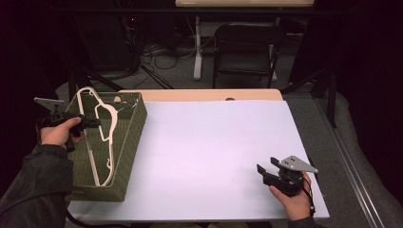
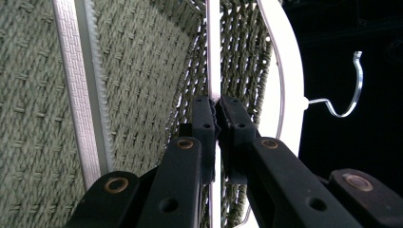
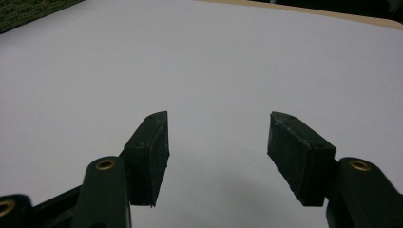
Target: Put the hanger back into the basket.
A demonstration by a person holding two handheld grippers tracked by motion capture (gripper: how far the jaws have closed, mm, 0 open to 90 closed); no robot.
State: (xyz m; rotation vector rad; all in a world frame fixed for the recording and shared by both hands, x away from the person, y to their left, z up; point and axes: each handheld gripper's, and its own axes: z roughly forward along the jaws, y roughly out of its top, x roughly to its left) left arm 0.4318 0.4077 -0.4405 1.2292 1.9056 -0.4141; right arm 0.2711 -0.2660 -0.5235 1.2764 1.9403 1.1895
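White plastic hanger [image 1: 105, 137] lies in the green woven basket [image 1: 128, 142], pinched by the left gripper [image 1: 95, 123]; right gripper [image 1: 266, 171] rests spread on the table [image 1: 204, 152].

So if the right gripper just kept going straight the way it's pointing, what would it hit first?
Probably nothing for a good stretch: the right gripper, jaws open, points low across the bare white table. Its own view shows a corner of the green woven basket off to one side, seemingly outside that line.

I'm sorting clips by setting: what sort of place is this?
Probably a lab or recording workspace: a table under a plain white sheet, loose cables on the floor behind it, a folding chair, and dark surroundings.
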